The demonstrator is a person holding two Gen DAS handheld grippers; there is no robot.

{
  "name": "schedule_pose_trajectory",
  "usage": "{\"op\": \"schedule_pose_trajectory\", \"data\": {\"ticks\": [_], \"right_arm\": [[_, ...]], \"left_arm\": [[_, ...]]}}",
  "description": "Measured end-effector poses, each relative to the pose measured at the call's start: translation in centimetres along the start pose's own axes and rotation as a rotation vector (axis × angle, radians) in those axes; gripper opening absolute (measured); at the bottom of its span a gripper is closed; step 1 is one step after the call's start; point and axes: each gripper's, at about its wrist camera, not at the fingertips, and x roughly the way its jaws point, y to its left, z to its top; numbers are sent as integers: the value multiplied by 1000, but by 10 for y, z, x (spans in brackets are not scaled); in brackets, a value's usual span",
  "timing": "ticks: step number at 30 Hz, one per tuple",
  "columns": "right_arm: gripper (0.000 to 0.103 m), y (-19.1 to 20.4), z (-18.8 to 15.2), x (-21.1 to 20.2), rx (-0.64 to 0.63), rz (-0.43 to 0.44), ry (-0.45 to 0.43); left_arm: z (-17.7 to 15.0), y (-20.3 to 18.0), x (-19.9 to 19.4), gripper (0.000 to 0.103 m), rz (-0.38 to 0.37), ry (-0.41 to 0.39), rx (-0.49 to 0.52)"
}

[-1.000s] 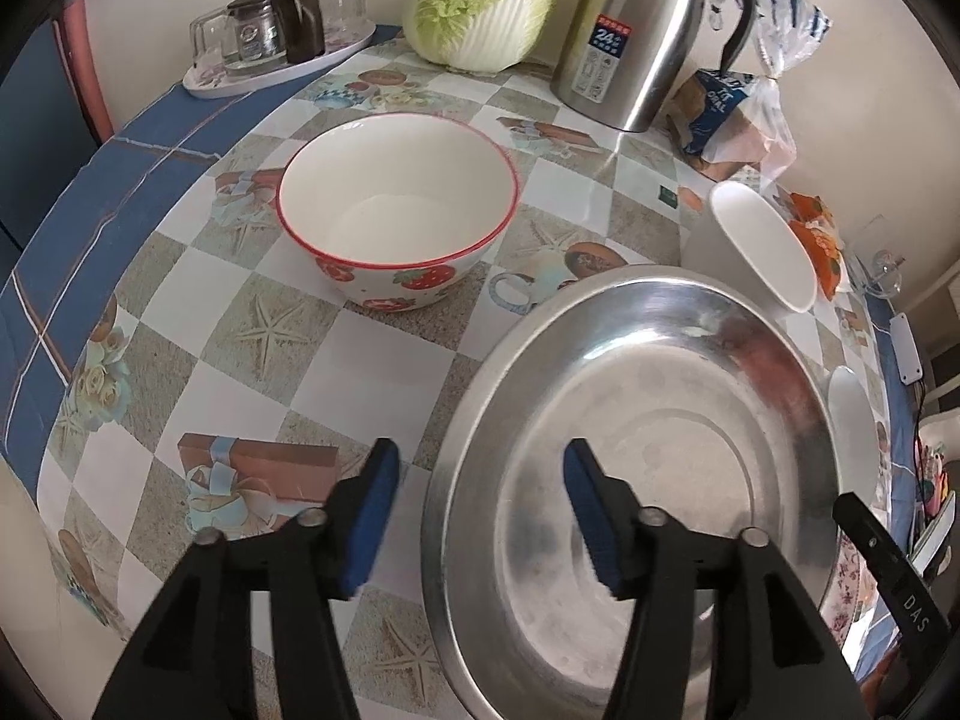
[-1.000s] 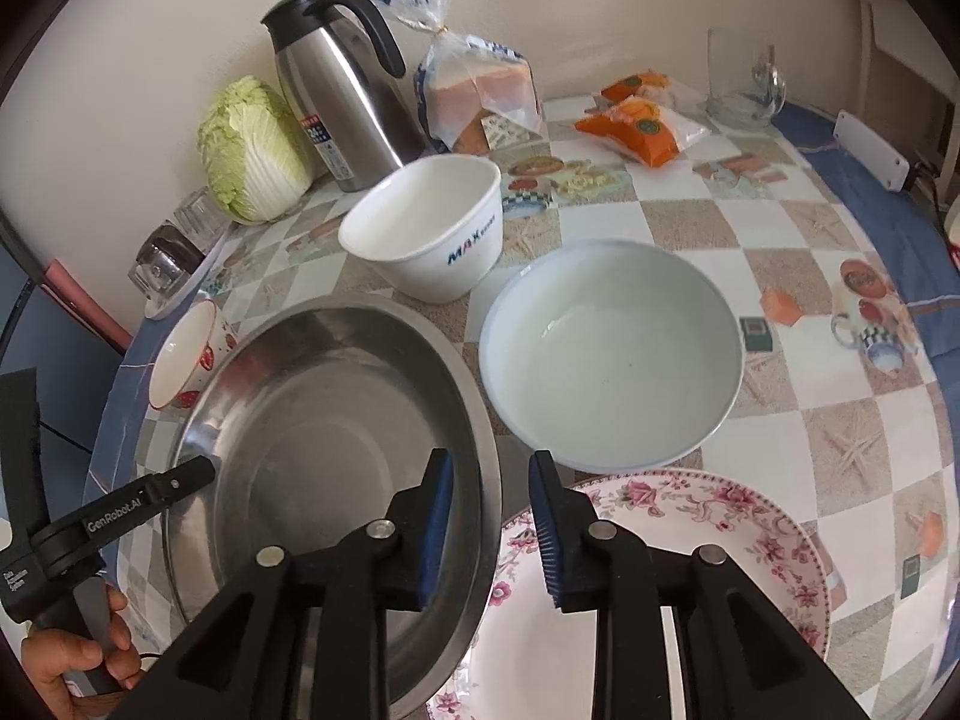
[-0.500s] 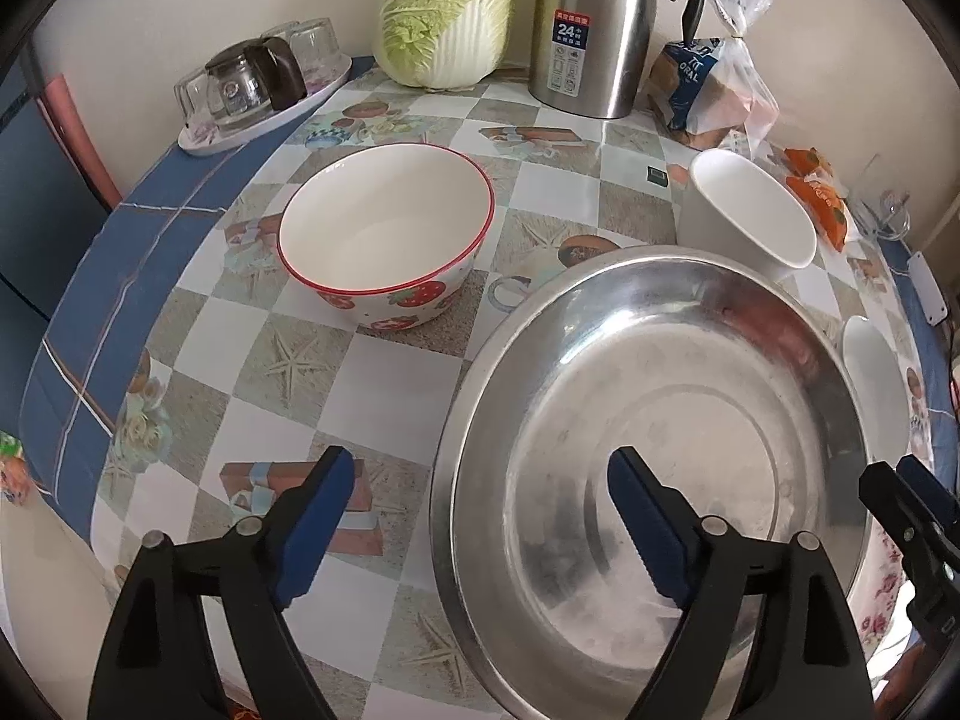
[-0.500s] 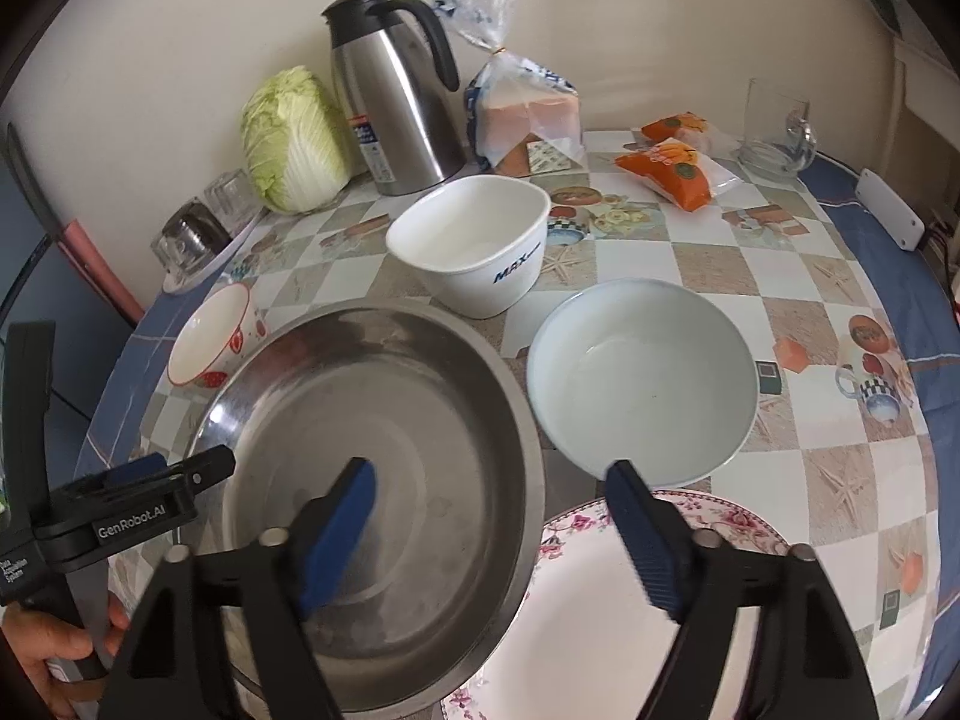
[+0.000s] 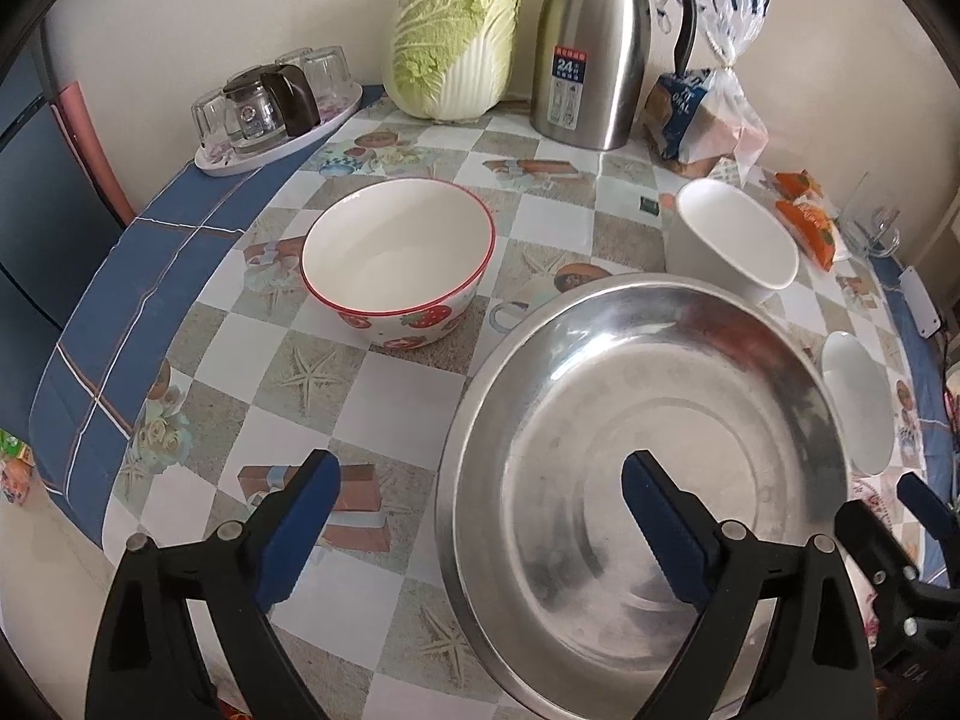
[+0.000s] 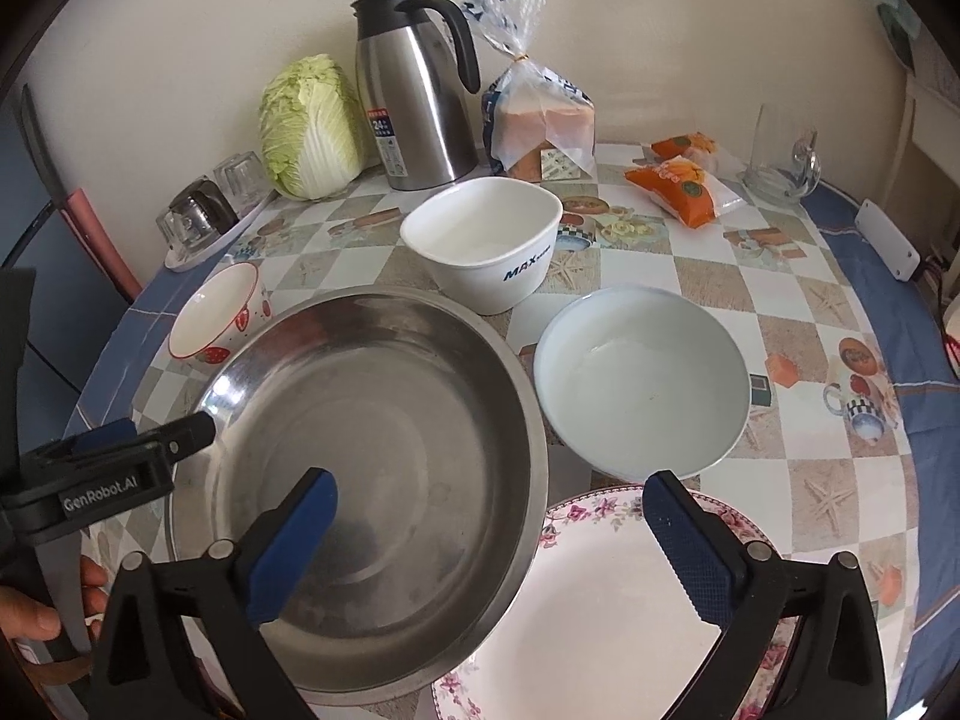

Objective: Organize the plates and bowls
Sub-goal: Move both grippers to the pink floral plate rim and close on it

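A large steel basin [image 5: 648, 480] [image 6: 372, 480] sits on the table at the near side. My left gripper [image 5: 480, 480] [image 6: 156, 432] hovers over its left rim, jaws opening wide, pads clear of the metal. Over the basin's right rim hangs my right gripper [image 6: 489, 498] [image 5: 888, 510], also opening, touching nothing. The basin's right edge overlaps a floral plate [image 6: 600, 600]. Beyond lie a pale shallow bowl [image 6: 642, 378] [image 5: 855, 408], a white squarish bowl [image 6: 486, 240] [image 5: 732, 240] and a strawberry bowl [image 5: 396, 264] [image 6: 216, 318].
Along the wall stand a cabbage [image 5: 456, 42], a steel thermos jug [image 5: 594, 54], bagged bread [image 6: 540, 120] and a tray of glasses [image 5: 270, 114]. Orange snack packs [image 6: 678, 180] and a glass mug [image 6: 780, 162] sit far right. A hand [image 6: 36, 618] holds the left gripper.
Both grippers have opened wide, releasing the basin's rims, and drawn back and up a little. The basin stays on the table.
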Motion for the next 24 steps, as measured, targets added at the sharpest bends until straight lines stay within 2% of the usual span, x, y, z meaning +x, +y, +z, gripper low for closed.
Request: {"op": "schedule_pose_trajectory", "data": {"ticks": [6, 15, 24], "right_arm": [[103, -1, -6, -11, -13, -26, -33], [103, -24, -27, -36, 56, -60, -109], [103, -52, -52, -56, 134, -57, -116]], "left_arm": [[-8, -4, -14, 95, -29, -44, -24], [-25, -20, -42, 95, -104, -140, -15], [-51, -47, -55, 95, -248, -120, 20]]}}
